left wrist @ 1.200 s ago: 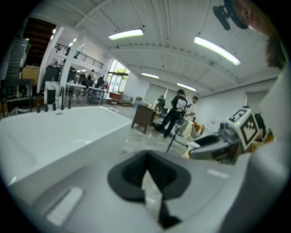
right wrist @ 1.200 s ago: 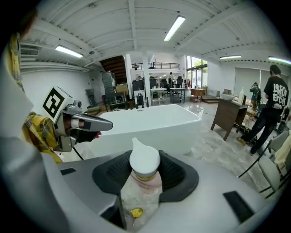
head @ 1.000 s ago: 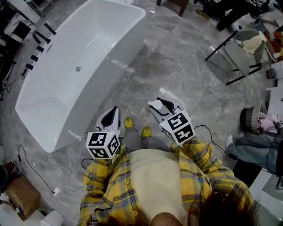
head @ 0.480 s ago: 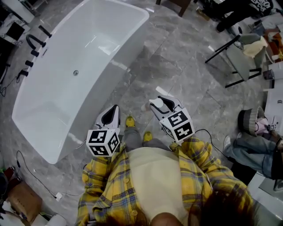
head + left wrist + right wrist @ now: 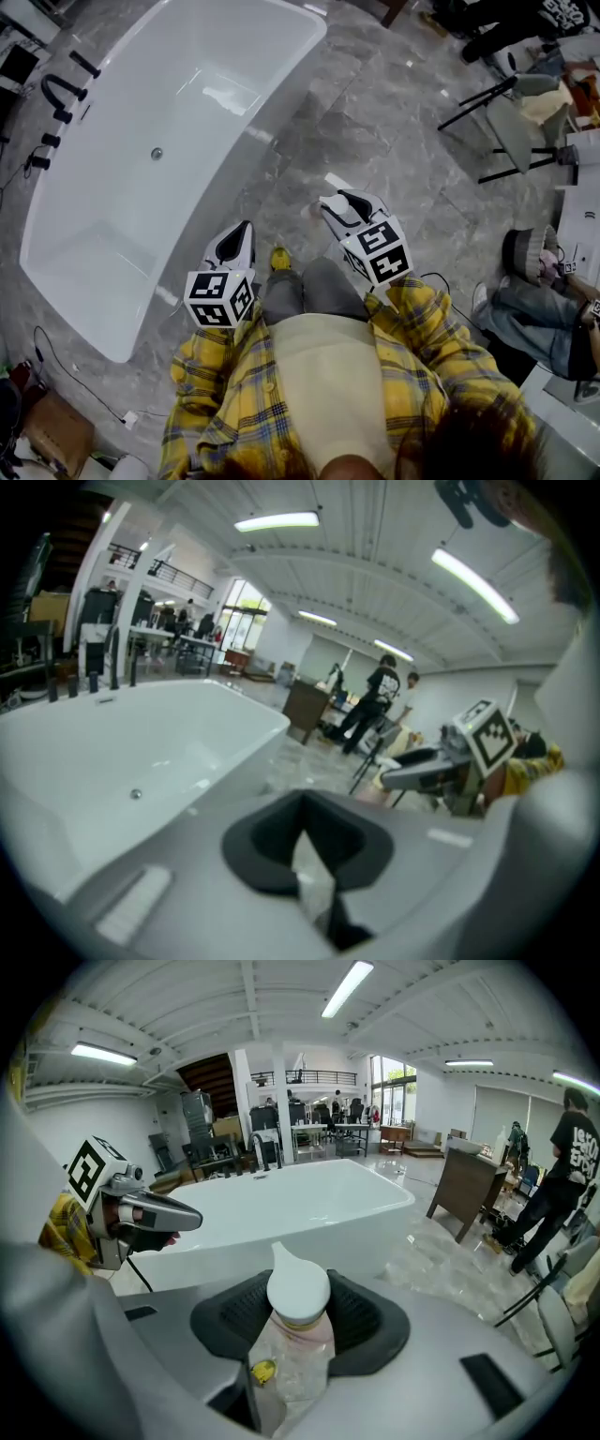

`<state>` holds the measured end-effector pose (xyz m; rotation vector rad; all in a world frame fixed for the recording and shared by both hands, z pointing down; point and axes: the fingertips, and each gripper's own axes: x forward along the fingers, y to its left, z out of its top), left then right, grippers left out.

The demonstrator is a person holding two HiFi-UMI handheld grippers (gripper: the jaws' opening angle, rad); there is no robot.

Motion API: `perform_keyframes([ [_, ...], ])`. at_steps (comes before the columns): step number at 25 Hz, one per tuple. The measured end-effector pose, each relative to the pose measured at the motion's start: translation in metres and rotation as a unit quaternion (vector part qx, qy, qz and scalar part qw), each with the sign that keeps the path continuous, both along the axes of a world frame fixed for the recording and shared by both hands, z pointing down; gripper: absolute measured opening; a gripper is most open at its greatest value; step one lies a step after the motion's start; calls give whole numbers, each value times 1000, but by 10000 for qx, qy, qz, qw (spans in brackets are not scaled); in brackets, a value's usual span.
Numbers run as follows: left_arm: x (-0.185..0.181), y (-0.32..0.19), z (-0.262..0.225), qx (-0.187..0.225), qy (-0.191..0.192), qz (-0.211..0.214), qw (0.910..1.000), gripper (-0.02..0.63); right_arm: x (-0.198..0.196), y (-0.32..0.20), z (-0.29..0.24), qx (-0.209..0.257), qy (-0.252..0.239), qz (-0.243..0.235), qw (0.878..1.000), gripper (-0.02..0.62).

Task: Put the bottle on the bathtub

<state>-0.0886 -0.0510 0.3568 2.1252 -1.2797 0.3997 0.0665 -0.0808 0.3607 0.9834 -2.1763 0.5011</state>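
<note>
— The right hand-held gripper: what do you read on it?

— From my feed its jaws are clamped on the bottle. The dark pads press the neck from both sides just under the white cap. The clear body hangs below them, roughly upright.

— And where is the bottle against the bathtub?

— Apart from it. In the head view I see the white cap over the grey marble floor, to the right of the tub's near end. The tub is white, with a small drain in its bottom, and nothing touches its rim.

— The left hand-held gripper?

— Closed, with nothing in it. In its own view the pads meet. There seems to be a thin pale sliver between them, though the picture is soft there, so I can't say what that is. In the head view it sits just beside the tub's long outer wall, its tips pointing ahead.

— How are the two held?

— Side by side in front of the person's yellow plaid shirt, the right one a little further forward. One yellow shoe shows between them on the floor.
</note>
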Motion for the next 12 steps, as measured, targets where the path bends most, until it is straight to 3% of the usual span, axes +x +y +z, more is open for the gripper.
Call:
perform_keyframes([
  [12, -1, -44, 56, -384, -35, -493, 9980, 6, -5, -57, 66, -411, -17, -293, 9987, 173],
])
